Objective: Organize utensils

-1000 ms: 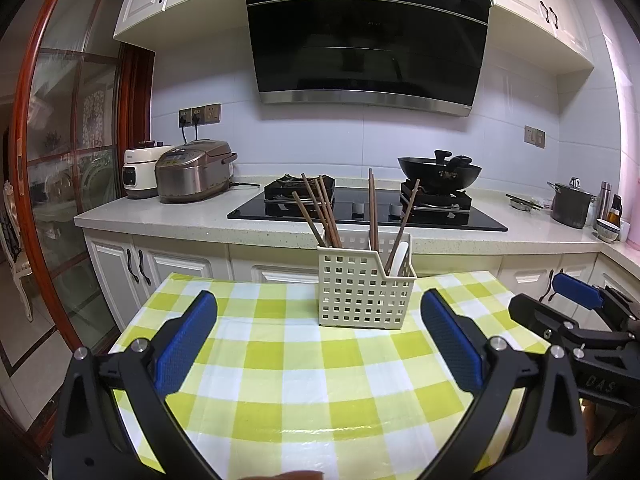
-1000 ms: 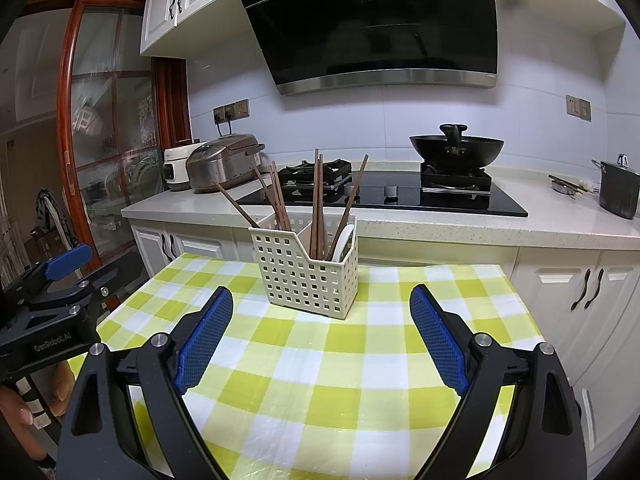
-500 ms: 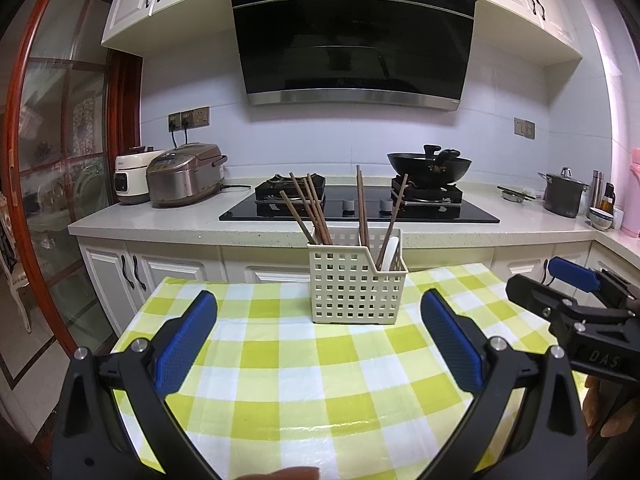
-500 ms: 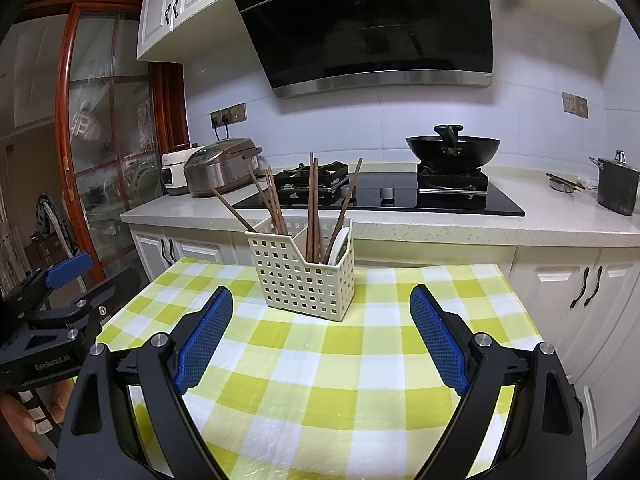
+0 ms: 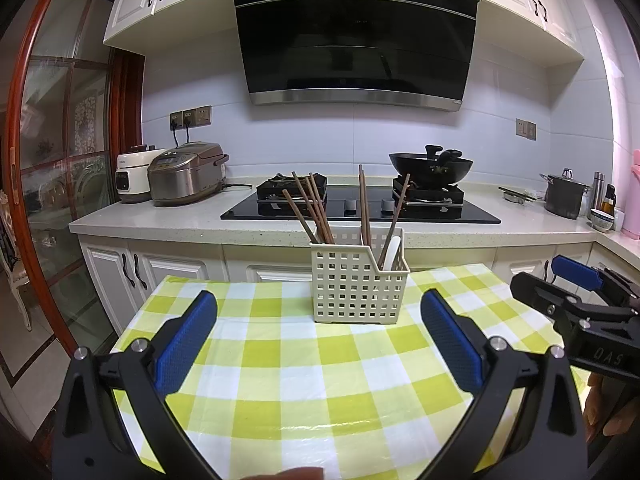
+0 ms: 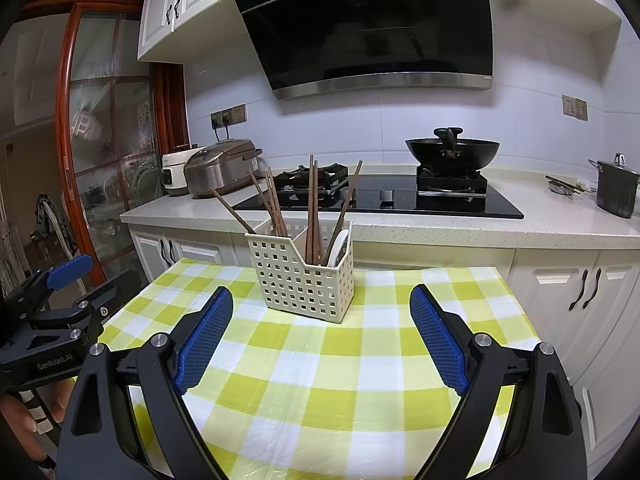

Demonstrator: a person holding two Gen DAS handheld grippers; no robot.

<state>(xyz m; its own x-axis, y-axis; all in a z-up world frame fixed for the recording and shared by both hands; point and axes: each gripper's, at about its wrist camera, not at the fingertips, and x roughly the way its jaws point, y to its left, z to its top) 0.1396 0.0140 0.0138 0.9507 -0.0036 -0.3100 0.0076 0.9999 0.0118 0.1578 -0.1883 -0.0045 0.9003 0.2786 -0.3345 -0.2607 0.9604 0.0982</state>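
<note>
A cream perforated utensil basket stands at the far edge of the green-and-white checked table; it also shows in the right wrist view. Several brown chopsticks lean in its left compartment, more chopsticks and a white spoon in its right one. My left gripper is open and empty, well short of the basket. My right gripper is open and empty, also short of the basket. Each gripper shows at the other view's edge.
Behind the table runs a counter with rice cookers, a black hob, a wok and a steel pot. White cabinet doors stand to the right. A glass door is on the left.
Both grippers have risen and drawn back slightly from the basket, which now sits lower and smaller in view. Both stay open and empty.
</note>
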